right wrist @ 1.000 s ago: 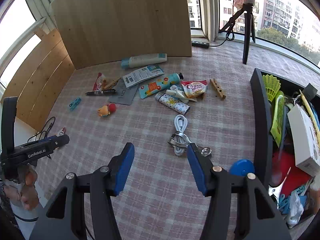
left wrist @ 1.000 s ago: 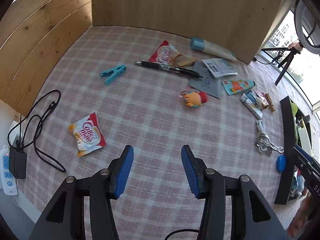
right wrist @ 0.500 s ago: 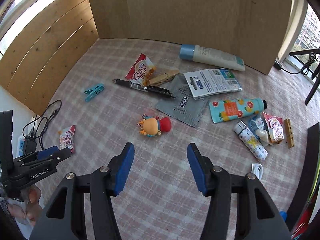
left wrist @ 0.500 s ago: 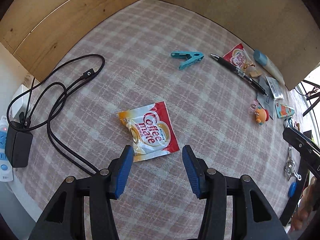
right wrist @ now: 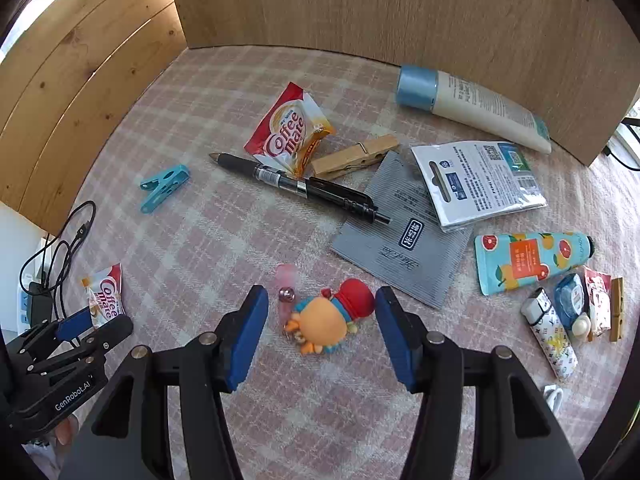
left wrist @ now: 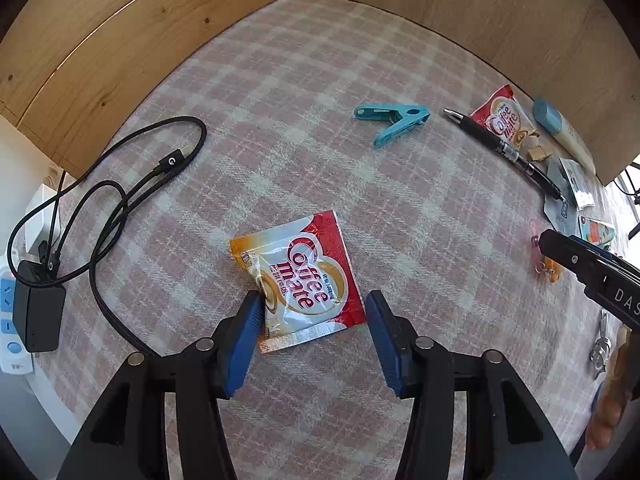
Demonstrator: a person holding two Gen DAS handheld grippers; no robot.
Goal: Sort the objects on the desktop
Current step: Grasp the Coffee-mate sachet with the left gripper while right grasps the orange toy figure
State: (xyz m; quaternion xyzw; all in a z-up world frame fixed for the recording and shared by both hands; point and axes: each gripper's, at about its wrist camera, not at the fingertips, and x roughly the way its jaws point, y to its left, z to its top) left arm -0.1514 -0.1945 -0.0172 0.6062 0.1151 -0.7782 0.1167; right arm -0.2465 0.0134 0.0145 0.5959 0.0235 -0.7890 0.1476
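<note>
Creamer packet [left wrist: 298, 280] flat on checked cloth [left wrist: 320, 120], between left gripper's [left wrist: 313, 316] parted pads, nothing held; long axis runs diagonally. Toy figure [right wrist: 328, 318] sits inside right gripper's [right wrist: 320, 320] wide, empty gap.

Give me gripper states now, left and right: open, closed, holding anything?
Left gripper: open, jaws straddling the Coffee mate sachet, not holding it.
Right gripper: open, jaws either side of the toy keychain figure, nothing held.
</note>
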